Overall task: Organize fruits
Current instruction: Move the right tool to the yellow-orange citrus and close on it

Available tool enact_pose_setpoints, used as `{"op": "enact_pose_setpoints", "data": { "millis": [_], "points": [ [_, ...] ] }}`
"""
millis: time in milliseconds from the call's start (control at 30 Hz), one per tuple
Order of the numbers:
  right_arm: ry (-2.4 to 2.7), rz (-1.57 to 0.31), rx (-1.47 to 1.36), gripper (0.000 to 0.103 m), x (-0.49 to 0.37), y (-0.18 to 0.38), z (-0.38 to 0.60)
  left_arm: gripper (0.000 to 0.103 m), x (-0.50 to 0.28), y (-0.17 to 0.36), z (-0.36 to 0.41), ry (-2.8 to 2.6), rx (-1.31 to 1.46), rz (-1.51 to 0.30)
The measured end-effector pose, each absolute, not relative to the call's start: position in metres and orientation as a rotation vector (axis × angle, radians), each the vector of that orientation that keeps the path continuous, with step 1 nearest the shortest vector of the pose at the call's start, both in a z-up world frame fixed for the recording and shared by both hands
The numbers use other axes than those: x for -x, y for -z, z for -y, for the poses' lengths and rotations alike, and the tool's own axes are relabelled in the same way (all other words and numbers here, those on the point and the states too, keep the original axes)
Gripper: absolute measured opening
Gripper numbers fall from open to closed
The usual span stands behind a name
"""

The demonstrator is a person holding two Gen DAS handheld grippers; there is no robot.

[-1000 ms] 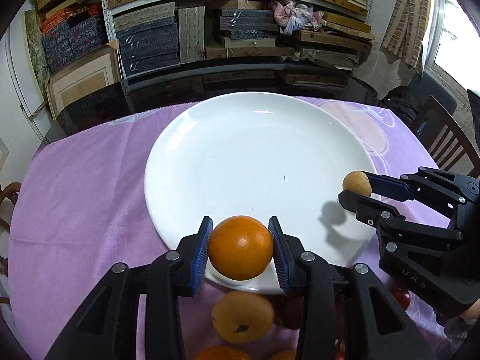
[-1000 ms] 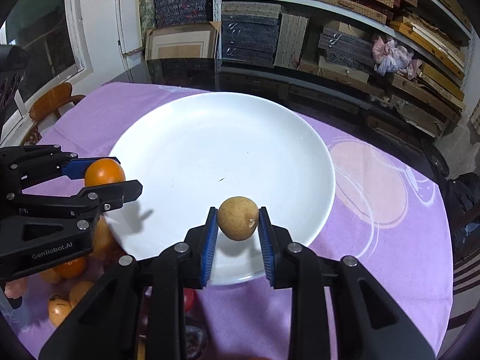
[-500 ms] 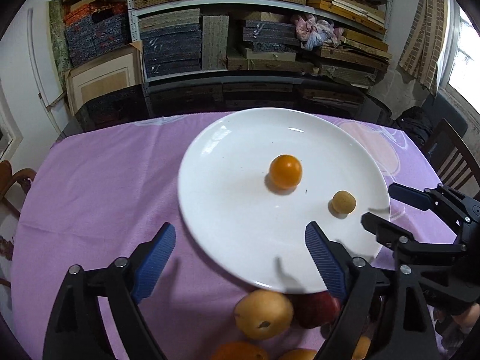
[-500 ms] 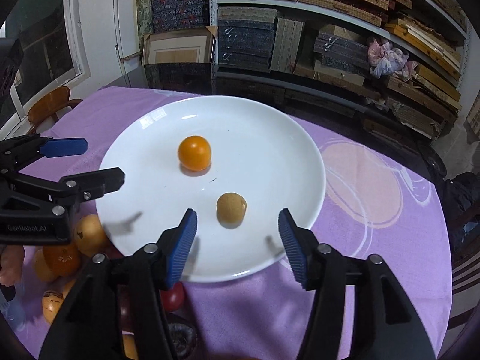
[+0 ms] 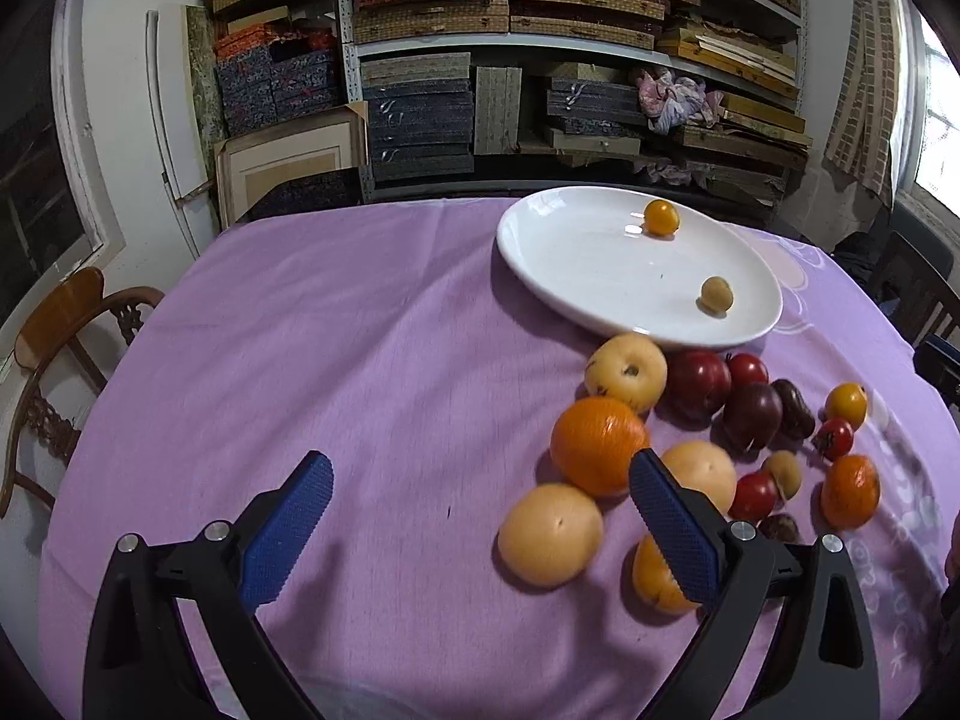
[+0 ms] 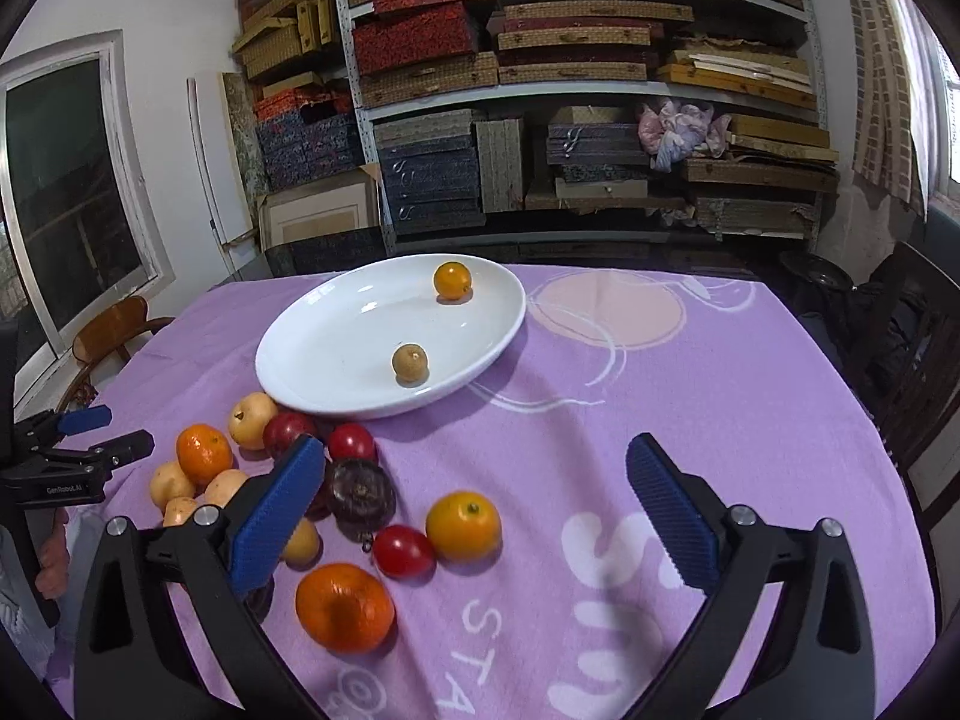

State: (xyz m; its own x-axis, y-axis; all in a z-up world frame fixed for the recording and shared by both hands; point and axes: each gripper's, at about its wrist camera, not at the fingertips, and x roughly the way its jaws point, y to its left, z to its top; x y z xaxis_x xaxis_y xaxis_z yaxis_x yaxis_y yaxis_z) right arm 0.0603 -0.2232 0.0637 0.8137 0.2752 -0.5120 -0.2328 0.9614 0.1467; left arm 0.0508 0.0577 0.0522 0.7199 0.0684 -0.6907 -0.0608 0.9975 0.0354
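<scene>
1. The left gripper (image 6: 102, 441) shows small at the left edge of the right wrist view. White letters on its side read "GenRobot.AI".
2. The left gripper's jaws have just been opening. They now stand wide apart over the purple cloth (image 5: 336, 360), with nothing between them.
3. Loose fruits (image 6: 336, 480) lie in a heap on the cloth, just beside the white plate (image 6: 324, 354).
4. On the plate sit a small orange fruit (image 6: 452, 280) and a small tan fruit (image 6: 410, 362), apart from each other.
5. The right gripper (image 6: 474, 516) has also just been opening. It is wide open, tipped down, and holds nothing.
6. White letters "STA" are printed on the cloth under it.

Glossy white plate (image 6: 486, 360), matt purple cloth (image 6: 690, 396), wooden chair (image 5: 66, 324)
</scene>
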Motion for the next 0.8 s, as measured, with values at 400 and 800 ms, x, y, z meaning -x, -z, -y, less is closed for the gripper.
{"op": "enact_pose_setpoints", "data": {
  "millis": [400, 800],
  "points": [
    [-0.269, -0.583, -0.100, 0.099, -0.061, -0.054, 0.222, 0.100, -0.052, -0.029, -0.060, -0.086, -0.016, -0.787],
    [-0.238, -0.646, 0.066, 0.099, -0.069, -0.036, 0.194, 0.100, -0.069, -0.001, -0.074, -0.077, 0.040, -0.932]
  ]
}}
